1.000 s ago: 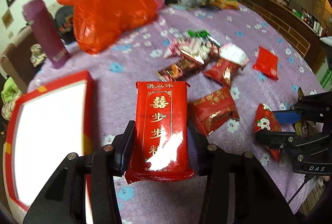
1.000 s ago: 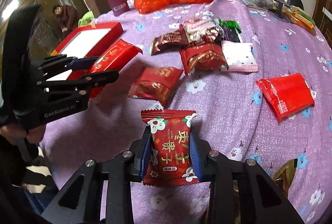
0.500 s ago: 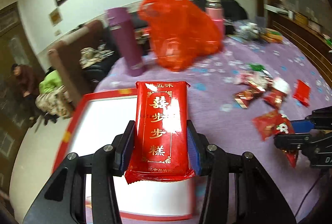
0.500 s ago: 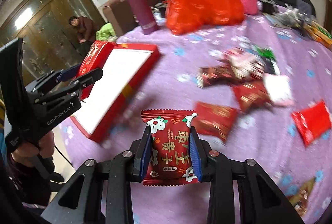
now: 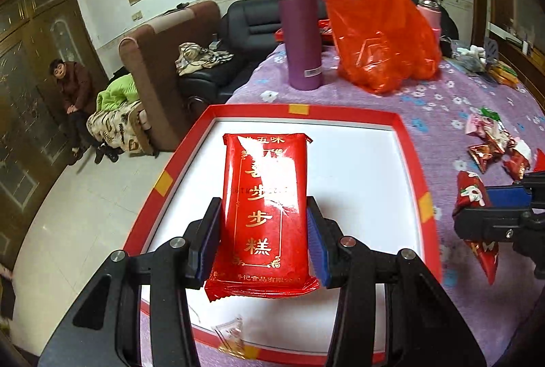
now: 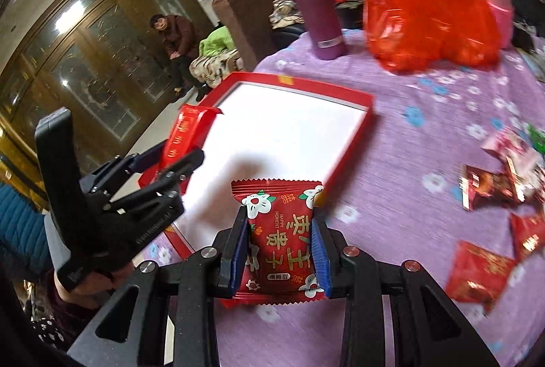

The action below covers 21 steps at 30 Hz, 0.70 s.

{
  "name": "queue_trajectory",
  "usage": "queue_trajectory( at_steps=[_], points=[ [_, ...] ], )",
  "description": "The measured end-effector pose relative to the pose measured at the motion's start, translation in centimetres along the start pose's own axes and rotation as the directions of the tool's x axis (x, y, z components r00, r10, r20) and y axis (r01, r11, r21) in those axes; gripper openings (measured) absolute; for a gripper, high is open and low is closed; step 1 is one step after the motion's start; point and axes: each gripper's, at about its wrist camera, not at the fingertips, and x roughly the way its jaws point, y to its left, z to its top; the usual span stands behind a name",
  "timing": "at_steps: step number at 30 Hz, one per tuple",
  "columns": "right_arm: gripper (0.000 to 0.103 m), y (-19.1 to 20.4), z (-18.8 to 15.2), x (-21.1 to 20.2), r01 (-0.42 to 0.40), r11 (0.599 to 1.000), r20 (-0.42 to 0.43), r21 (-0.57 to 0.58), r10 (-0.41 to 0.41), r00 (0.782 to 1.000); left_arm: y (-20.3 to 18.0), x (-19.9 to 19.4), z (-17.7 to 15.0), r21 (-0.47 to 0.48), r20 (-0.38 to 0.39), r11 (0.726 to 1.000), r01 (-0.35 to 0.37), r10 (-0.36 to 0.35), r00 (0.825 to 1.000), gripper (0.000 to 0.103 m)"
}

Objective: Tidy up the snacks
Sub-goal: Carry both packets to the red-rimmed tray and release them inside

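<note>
Now both jaws grip snacks: red packet (image 5: 264, 213) over tray (image 5: 414, 162), flowered packet (image 6: 282, 244) beside.

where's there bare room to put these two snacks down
The white floor of the red box is nearly bare, apart from a small wrapper at its near edge. The purple cloth beside it is also free. The snack pile is crowded.

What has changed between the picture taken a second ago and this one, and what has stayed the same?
Both hand-held grippers swung away from the loose snacks toward the red-rimmed box. The left hand-held gripper now holds its long red packet over the box's white inside; the right hand-held gripper carries its flowered snack beside the box. Both grips stayed shut; nothing was released.
</note>
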Motion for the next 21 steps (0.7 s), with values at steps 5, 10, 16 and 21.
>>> queue_trajectory(
  at_steps=[5,10,16,21],
  points=[
    [0.034,0.8,1.1,2.1,-0.019,1.000,-0.024,-0.018,0.018,1.000,0.6,1.1,-0.2,-0.006,-0.014,1.000,-0.006,0.006,1.000,0.045],
    [0.034,1.2,1.6,3.4,-0.018,0.999,-0.039,-0.029,0.016,0.999,1.1,1.8,-0.3,-0.012,-0.028,1.000,-0.009,0.009,1.000,0.045],
    [0.039,0.8,1.8,3.9,-0.034,0.999,-0.031,-0.005,0.034,0.999,1.5,2.3,-0.5,-0.036,-0.063,0.998,-0.057,0.055,0.997,0.045],
    [0.042,-0.3,1.4,1.8,-0.054,0.998,0.021,0.032,0.053,0.998,1.5,0.6,-0.5,-0.051,-0.032,0.996,-0.076,0.074,0.997,0.048]
  ],
)
